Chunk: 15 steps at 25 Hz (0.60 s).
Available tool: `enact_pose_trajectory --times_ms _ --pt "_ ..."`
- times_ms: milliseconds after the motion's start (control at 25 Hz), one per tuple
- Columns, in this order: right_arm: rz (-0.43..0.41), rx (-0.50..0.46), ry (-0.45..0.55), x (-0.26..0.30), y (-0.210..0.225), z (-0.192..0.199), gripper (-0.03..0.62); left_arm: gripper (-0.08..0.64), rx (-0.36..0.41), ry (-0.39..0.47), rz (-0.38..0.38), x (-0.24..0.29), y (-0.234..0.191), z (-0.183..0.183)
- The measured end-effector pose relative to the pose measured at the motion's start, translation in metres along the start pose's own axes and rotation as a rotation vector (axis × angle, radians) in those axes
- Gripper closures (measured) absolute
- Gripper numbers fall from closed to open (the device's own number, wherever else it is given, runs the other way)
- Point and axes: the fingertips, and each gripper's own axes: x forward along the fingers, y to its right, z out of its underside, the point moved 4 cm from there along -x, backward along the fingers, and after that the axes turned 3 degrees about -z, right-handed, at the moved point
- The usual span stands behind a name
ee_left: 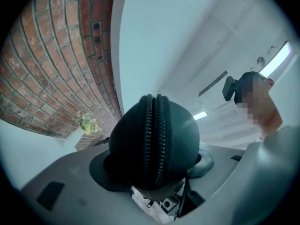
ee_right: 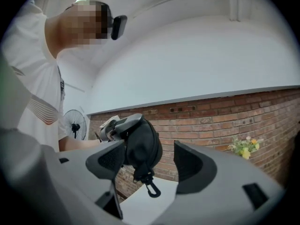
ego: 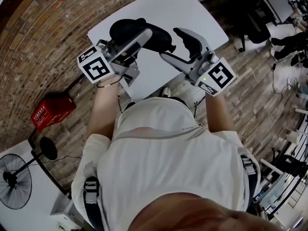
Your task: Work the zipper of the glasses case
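A black, rounded glasses case [ego: 126,29] is held up above the white table [ego: 192,13], with my left gripper [ego: 144,36] shut on it. In the left gripper view the case [ee_left: 154,139] fills the space between the jaws, its closed zipper [ee_left: 154,125] running down the middle towards the camera. My right gripper [ego: 179,46] stands open just right of the case, nothing between its fingers. In the right gripper view [ee_right: 152,165] the case [ee_right: 143,144] hangs beyond the left pad [ee_right: 111,159], a small black clip [ee_right: 151,189] dangling under it.
A white vase with flowers [ee_right: 243,146] stands at the table's far edge. Brick floor surrounds the table, with a red box [ego: 52,110] and a fan [ego: 14,182] at the left, and dark chairs [ego: 250,13] at the right.
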Motion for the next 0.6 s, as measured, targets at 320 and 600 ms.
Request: enact_pose_trajectory --times_ms 320,600 --pt "0.137 0.135 0.080 -0.029 0.024 0.011 0.338 0.279 -0.076 0.146 -0.159 -0.006 -0.023 -0.021" --pt "0.153 0.131 -0.014 -0.007 0.008 0.040 0.437 0.282 -0.106 0.210 -0.228 0.000 -0.031 -0.025"
